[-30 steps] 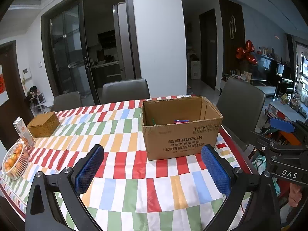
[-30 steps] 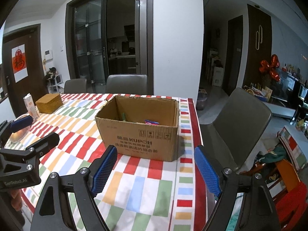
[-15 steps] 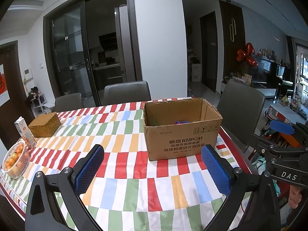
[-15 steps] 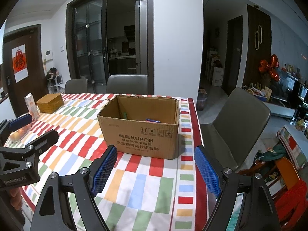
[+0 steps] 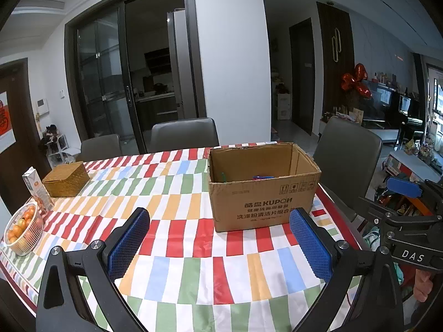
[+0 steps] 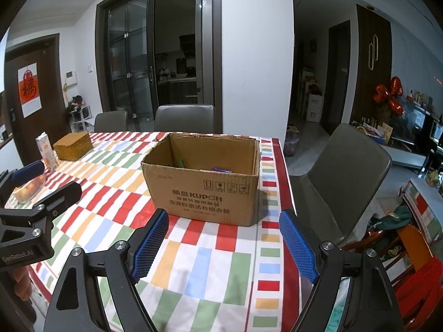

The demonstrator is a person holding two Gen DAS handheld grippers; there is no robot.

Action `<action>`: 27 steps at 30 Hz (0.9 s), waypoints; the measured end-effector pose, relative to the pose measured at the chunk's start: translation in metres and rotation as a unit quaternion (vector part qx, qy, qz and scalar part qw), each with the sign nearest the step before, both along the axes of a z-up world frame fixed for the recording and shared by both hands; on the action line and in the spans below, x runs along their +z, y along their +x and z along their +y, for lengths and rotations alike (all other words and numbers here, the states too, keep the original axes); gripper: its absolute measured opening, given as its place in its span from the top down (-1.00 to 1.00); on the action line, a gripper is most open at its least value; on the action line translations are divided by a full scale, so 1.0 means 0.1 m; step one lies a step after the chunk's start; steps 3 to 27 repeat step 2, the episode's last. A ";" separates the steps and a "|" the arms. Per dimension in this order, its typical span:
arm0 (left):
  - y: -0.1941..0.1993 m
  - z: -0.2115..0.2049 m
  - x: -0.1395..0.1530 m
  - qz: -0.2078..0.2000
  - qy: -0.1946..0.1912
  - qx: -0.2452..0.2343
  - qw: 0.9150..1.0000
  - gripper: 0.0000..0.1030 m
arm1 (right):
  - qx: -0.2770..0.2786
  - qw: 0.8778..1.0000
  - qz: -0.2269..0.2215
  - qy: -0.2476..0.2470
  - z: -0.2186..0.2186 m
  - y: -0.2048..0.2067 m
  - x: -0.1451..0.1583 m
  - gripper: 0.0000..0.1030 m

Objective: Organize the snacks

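An open brown cardboard box (image 5: 263,193) with dark printed lettering on its near face stands on the counter (image 5: 177,238), which is covered by a cloth checked in red, green, blue, orange and white. The box sits toward the right and far part of the counter, close to the right edge. Inside it, only partly visible over the rim, lie a few small snack items: a blue-and-red packet (image 5: 263,177) on the bottom toward the right and a thin green piece (image 5: 223,177) against the left inner wall. The left gripper (image 5: 218,246) hovers above the near part of the counter, its two blue-padded fingers spread wide with nothing between them, the box lying beyond and between the fingertips. The right gripper (image 6: 221,243) hangs just to the right of it, also spread wide and empty, its right finger reaching past the counter's right edge over a grey upholstered chair (image 6: 346,177). On the far left of the counter rests a closed woven wicker box (image 5: 66,178), with an upright white-and-orange drink carton (image 5: 37,189) just in front of it and a white mesh bowl of oranges (image 5: 23,228) nearer still, at the left edge. Two more grey chairs (image 5: 184,134) stand at the far side.
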State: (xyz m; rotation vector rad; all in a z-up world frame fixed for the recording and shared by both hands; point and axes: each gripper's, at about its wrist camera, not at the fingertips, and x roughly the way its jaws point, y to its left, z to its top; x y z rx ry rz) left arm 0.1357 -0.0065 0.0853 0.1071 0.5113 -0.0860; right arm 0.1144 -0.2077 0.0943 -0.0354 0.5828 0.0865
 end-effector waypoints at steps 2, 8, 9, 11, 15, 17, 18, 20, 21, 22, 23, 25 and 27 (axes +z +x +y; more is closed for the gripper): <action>0.00 0.00 0.00 0.000 0.000 0.001 1.000 -1.00 | 0.001 1.000 0.000 0.000 0.02 -0.01 0.00 -0.60; 0.00 0.00 0.00 0.000 0.000 0.001 1.000 -1.00 | 0.001 1.000 0.000 0.000 0.02 -0.01 0.00 -0.60; 0.00 0.00 0.00 0.000 0.000 0.001 1.000 -1.00 | 0.001 1.000 0.000 0.000 0.02 -0.01 0.00 -0.60; 0.00 0.00 0.00 0.000 0.000 0.001 1.000 -1.00 | 0.001 1.000 0.000 0.000 0.02 -0.01 0.00 -0.60; 0.00 0.00 0.00 0.000 0.000 0.001 1.000 -1.00 | 0.001 1.000 0.000 0.000 0.02 -0.01 0.00 -0.60; 0.00 0.00 0.00 0.000 0.000 0.001 1.000 -1.00 | 0.001 1.000 0.000 0.000 0.02 -0.01 0.00 -0.60; 0.00 0.00 0.00 0.000 0.000 0.001 1.000 -1.00 | 0.001 1.000 0.000 0.000 0.02 -0.01 0.00 -0.60; 0.00 0.00 0.00 0.000 0.000 0.001 1.000 -1.00 | 0.001 1.000 0.000 0.000 0.02 -0.01 0.00 -0.60; 0.00 0.00 0.00 0.000 0.000 0.001 1.000 -1.00 | 0.001 1.000 0.000 0.000 0.02 -0.01 0.00 -0.60; 0.00 0.00 0.00 0.000 0.000 0.001 1.000 -1.00 | 0.001 1.000 0.000 0.000 0.02 -0.01 0.00 -0.60; 0.00 0.00 0.00 0.000 0.000 0.001 1.000 -1.00 | 0.001 1.000 0.000 0.000 0.02 -0.01 0.00 -0.60; 0.00 0.00 0.00 0.000 0.000 0.001 1.000 -1.00 | 0.001 1.000 0.000 0.000 0.02 -0.01 0.00 -0.60; 0.00 0.00 0.00 0.000 0.000 0.001 1.000 -1.00 | 0.001 1.000 0.000 0.000 0.02 -0.01 0.00 -0.60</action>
